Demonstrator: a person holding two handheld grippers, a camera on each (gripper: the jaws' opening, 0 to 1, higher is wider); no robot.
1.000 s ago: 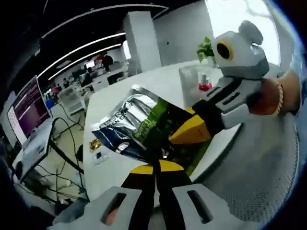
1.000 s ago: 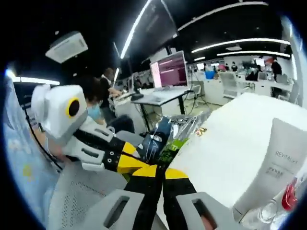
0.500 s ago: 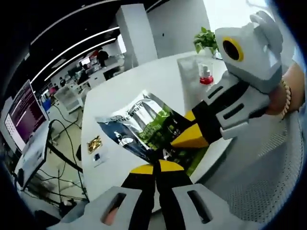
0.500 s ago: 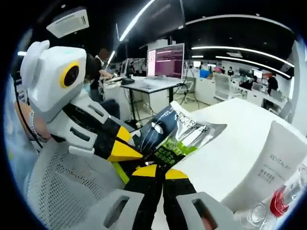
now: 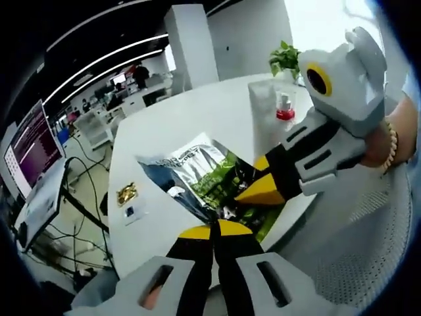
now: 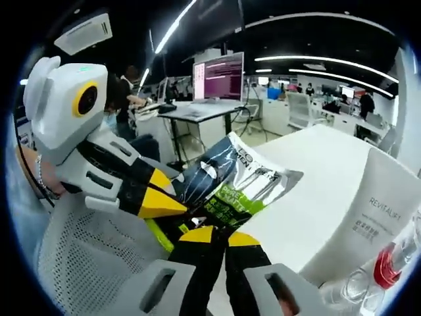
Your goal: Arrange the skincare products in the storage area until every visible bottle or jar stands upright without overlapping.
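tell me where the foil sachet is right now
In both views the foil sachet is pinched between the left tongs and right tongs, over the white table's near edge.

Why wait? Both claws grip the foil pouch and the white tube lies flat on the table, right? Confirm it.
Not quite: the white tube stands upright, as the right gripper view shows. Both claws, left and right, do grip the foil pouch.

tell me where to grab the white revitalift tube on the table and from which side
Grip the white Revitalift tube across its flat, wide body near the middle, coming from the table-edge side, probably with the right gripper once it frees the foil sachet. Its broad faces suit parallel jaws; the small clear bottle crowds its base.
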